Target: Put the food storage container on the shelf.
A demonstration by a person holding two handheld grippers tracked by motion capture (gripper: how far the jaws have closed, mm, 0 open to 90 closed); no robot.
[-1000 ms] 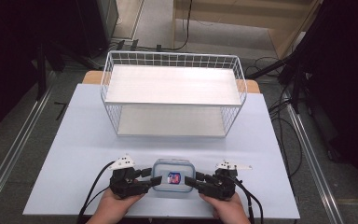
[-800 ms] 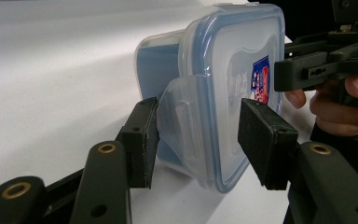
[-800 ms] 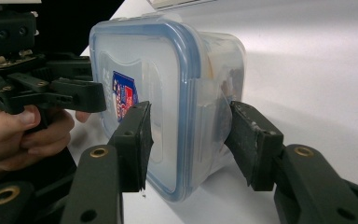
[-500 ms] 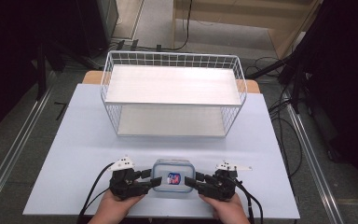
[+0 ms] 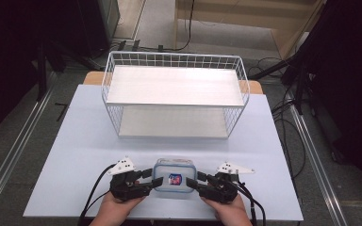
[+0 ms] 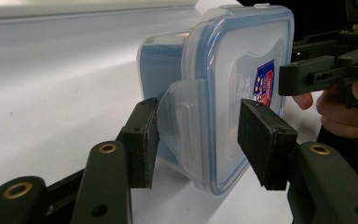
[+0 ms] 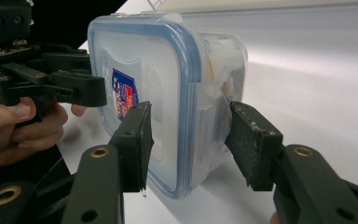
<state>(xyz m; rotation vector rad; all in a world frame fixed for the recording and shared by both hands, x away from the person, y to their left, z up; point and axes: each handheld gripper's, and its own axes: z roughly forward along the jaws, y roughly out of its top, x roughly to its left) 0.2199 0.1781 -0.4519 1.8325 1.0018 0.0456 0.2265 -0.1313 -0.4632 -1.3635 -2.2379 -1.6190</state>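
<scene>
A: Where is the clear rectangular plastic container with the blue-rimmed snap lid [image 5: 174, 182]?

B: On the pale blue table [image 5: 75, 155], near the person's edge, in front of the white wire rack with two pale shelves [image 5: 175, 100] and well apart from it. A red and blue sticker [image 5: 175, 180] sits on the container's lid.

A: And the left tool [image 5: 154, 179]?

B: It comes in from the container's left side, with a grey three-cornered plate on top. In the left gripper view, its two black jaws straddle the left lid flap [image 6: 182, 123]. One pad [image 6: 145, 140] lies against the outer face of that flap; the other pad [image 6: 261, 135] stands over the lid surface, and I cannot tell whether it presses or stops just short.

A: So is it clenched?

B: I cannot say. The jaws are partly closed around the flap, but a firm grip does not show.

A: The right tool [image 5: 192, 182]?

B: It mirrors the other at the container's right side. In the right gripper view, its jaws bracket the right flap [image 7: 209, 126] and lid rim; one pad [image 7: 137, 140] is over the lid near the sticker, the other pad [image 7: 251, 142] sits beside the container's body with what looks like a thin gap. Again, released or grasping, I cannot tell.

A: The hands?

B: The left hand [image 5: 118, 212] and the right hand [image 5: 231, 214] hold the tools at the table's near edge, just below the container.
</scene>
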